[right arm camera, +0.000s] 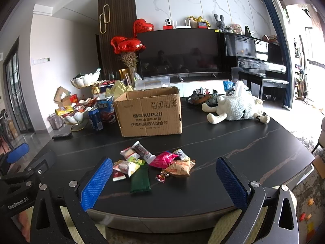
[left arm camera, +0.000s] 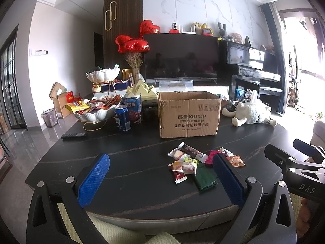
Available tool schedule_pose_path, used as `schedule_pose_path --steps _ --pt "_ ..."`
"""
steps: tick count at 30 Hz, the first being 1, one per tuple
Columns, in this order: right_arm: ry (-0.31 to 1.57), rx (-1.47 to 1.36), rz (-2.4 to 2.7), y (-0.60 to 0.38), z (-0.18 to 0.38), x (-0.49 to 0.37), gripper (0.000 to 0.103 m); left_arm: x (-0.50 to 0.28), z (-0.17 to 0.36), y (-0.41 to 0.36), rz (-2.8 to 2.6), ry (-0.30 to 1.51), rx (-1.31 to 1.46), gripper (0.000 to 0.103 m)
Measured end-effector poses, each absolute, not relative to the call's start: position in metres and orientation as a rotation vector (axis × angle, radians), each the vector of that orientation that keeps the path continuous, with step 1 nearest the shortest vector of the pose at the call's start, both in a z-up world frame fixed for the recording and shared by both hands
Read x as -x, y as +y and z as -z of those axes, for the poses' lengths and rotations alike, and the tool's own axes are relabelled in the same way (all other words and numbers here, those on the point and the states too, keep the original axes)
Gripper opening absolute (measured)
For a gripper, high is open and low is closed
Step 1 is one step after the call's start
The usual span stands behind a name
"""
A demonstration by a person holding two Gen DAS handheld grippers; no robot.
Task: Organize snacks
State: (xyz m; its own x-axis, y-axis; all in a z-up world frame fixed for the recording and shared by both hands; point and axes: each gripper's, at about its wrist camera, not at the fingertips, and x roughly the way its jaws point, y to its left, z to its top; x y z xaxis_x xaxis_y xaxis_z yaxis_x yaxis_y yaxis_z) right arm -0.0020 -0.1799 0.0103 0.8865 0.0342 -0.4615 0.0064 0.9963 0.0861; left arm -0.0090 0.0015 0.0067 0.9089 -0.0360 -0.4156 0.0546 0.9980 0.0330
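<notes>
A small heap of wrapped snacks (right arm camera: pixel 154 163) lies on the black table (right arm camera: pixel 233 142), among them a dark green pack (right arm camera: pixel 140 180), a pink pack (right arm camera: pixel 163 159) and an orange pack (right arm camera: pixel 180 167). The heap also shows in the left wrist view (left arm camera: pixel 195 162). An open cardboard box (right arm camera: pixel 150 112) stands behind it, also seen in the left wrist view (left arm camera: pixel 189 114). My left gripper (left arm camera: pixel 160 178) is open and empty, near the table's front edge, left of the heap. My right gripper (right arm camera: pixel 164 182) is open and empty, just in front of the heap.
A white bowl of snacks (left arm camera: pixel 94 111), a blue can (left arm camera: pixel 121 118) and a blue snack tub (left arm camera: pixel 133 107) stand left of the box. A remote (left arm camera: pixel 74 135) lies at the left edge. A white plush sheep (right arm camera: pixel 237 107) lies at the right.
</notes>
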Motion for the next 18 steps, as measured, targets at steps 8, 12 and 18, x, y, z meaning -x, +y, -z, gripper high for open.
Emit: schedule_pose_path --steps 8,12,18 --pt "0.479 -0.085 -0.013 -0.1798 -0.0105 0.0020 0.102 0.0093 -0.0081 0.0026 0.048 0.428 -0.043 0.103" --pt "0.477 -0.089 -0.015 -0.1803 -0.0105 0.0031 0.102 0.0098 -0.0073 0.0013 0.046 0.427 -0.044 0.103" --pt "0.476 -0.088 -0.015 -0.1805 -0.0114 0.0035 0.102 0.0100 -0.0074 0.0011 0.045 0.425 -0.044 0.103"
